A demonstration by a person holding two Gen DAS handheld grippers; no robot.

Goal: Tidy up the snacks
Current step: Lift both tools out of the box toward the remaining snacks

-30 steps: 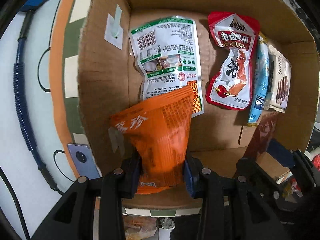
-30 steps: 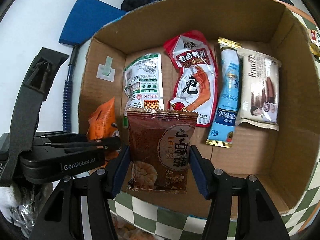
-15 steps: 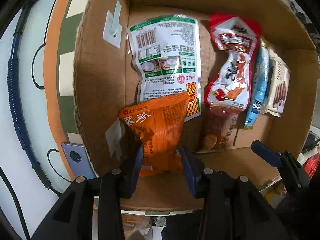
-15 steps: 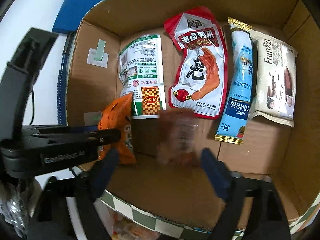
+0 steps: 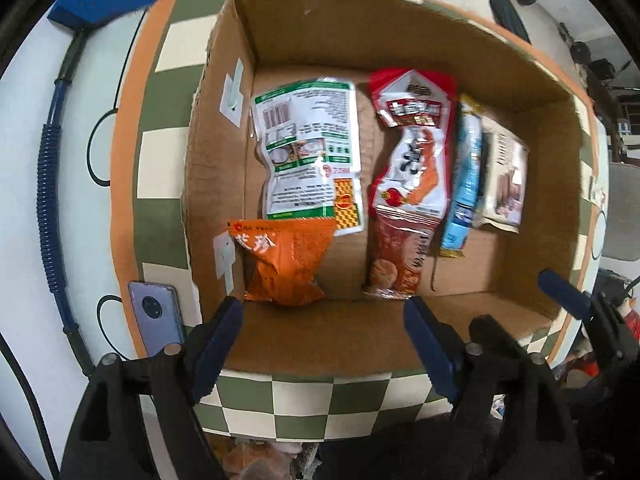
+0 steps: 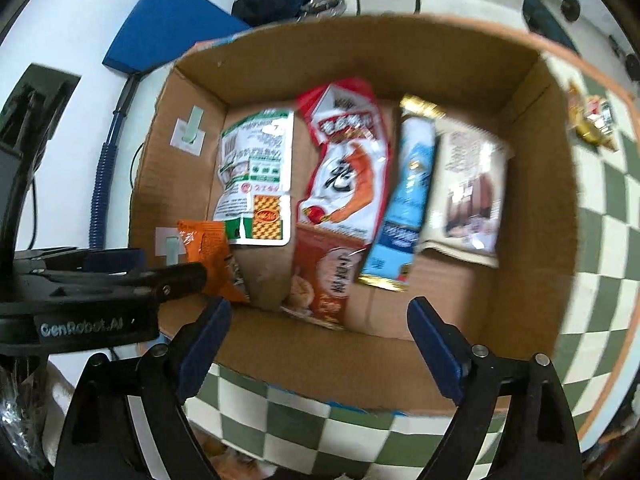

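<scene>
We count six snack packets in the cardboard box (image 5: 532, 184): four along its far wall, plus the orange packet (image 5: 282, 266) in the near-left corner and the brown biscuit packet (image 5: 400, 256) at the near wall. The red pouch (image 6: 348, 164) overlaps the biscuit packet's top; motion blur smears the beige packet (image 6: 470, 196). Our left gripper (image 5: 322, 344) and right gripper (image 6: 318, 342) both gape wide, holding nothing, above the near rim.

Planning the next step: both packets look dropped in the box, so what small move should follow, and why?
Probably lift both grippers back out of the box. The left gripper and right gripper are open and empty; the orange packet and brown packet lie inside, released.
</scene>
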